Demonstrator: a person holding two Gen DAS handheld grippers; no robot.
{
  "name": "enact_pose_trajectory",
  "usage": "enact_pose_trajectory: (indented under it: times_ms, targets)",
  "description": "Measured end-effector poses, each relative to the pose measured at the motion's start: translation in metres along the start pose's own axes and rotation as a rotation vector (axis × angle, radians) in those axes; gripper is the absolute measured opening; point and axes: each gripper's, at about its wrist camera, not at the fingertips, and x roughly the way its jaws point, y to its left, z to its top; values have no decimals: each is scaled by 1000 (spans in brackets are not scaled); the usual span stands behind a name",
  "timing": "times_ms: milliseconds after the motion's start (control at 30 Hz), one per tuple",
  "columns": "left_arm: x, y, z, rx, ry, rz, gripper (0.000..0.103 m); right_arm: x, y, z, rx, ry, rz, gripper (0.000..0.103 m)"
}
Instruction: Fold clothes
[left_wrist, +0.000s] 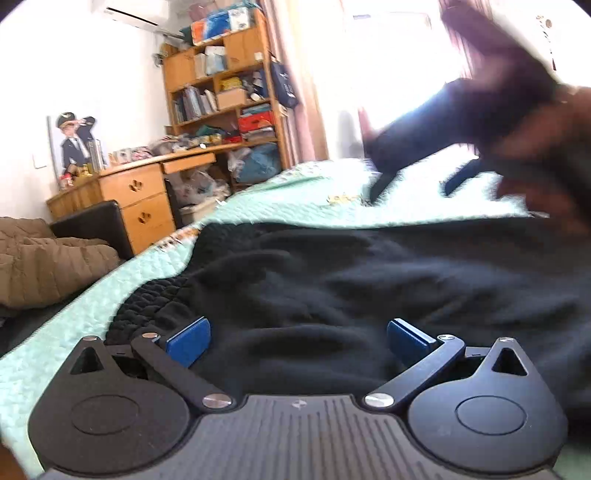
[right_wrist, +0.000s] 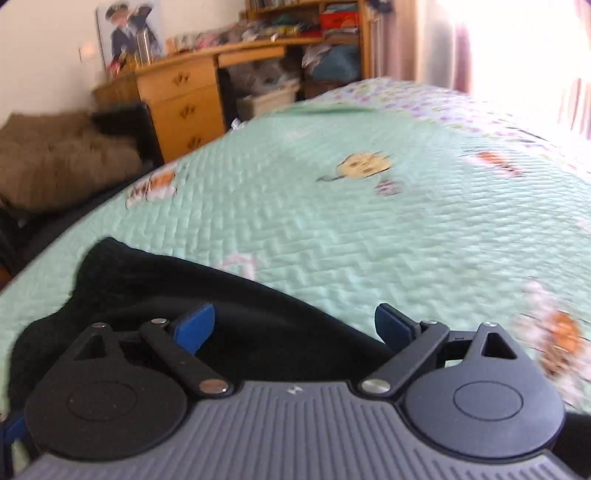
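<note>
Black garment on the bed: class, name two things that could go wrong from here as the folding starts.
1. The black garment lies bunched and wrinkled, so a fold made now may set unevenly.
2. Both the left tongs and right tongs are open, holding nothing; closing on bunched cloth might pinch several layers.

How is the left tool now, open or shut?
Open. The left tool has its two blue pads wide apart above the black garment, gripping nothing.

Garment (left_wrist: 369, 280) on bed (right_wrist: 369, 221)
</note>
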Motion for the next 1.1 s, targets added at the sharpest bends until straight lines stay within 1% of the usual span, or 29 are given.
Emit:
enact_pose_trajectory:
  times_ms: [33, 100, 133, 200, 233, 300, 333, 367, 433, 467, 533, 567, 600, 667, 733, 767, 833, 900, 967, 1000, 1067, 1100]
  targets:
    - [-10, -3, 4, -18, -12, -16, 102, -22, -4, -11, -26, -10, 3, 94]
    - [-28, -12, 9, -60, -28, -68, 102, -66, -19, -43, -73, -26, -23, 95]
    - [-33, -19, 9, -73, -17, -100, 102, -81, -30, -60, -79, -27, -42, 95]
    - [-33, -37, 6, -48, 33, -161, 102, -89, -61, -81, -22, 17, -100, 95]
    - [-30, -47, 2, -12, 58, -172, 102, -92, -78, -91, 8, 41, -129, 95]
    - [-20, -66, -12, 80, 101, -141, 102, -97, -110, -111, 69, 88, -188, 95]
    - [-17, -70, -17, 102, 102, -131, 103, -93, -126, -115, 87, 95, -211, 95]
    - [-16, -68, -18, 92, 105, -132, 103, -90, -143, -117, 92, 81, -245, 95]
    - [-19, -64, -12, 63, 122, -129, 102, -94, -181, -118, 147, 24, -351, 95]
    - [-25, -63, -7, 63, 118, -111, 102, -106, -197, -120, 205, 9, -389, 95]
    - [-44, -64, 4, 66, 72, -90, 102, -134, -228, -123, 327, -17, -458, 95]
    - [-53, -66, 9, 67, 49, -104, 102, -153, -236, -131, 382, -51, -444, 95]
    - [-63, -69, 13, 68, 29, -125, 102, -173, -243, -141, 434, -88, -421, 95]
    - [-78, -83, 12, 77, 15, -179, 102, -211, -242, -170, 497, -141, -363, 95]
    - [-83, -104, 2, 135, 42, -227, 102, -234, -237, -204, 464, -141, -359, 95]
    - [-82, -114, -5, 167, 63, -226, 102, -245, -234, -221, 444, -139, -359, 95]
    - [-79, -130, -21, 228, 106, -201, 102, -258, -230, -251, 381, -121, -444, 95]
    - [-86, -133, -22, 202, 120, -186, 102, -265, -239, -274, 371, -103, -547, 95]
    - [-96, -133, -13, 175, 132, -198, 102, -287, -243, -286, 404, -154, -546, 95]
    - [-105, -133, -9, 166, 125, -207, 102, -298, -242, -290, 423, -172, -551, 95]
    - [-120, -138, -2, 164, 89, -239, 102, -304, -241, -291, 430, -188, -576, 95]
    - [-126, -142, 1, 172, 70, -262, 102, -302, -238, -287, 412, -189, -576, 95]
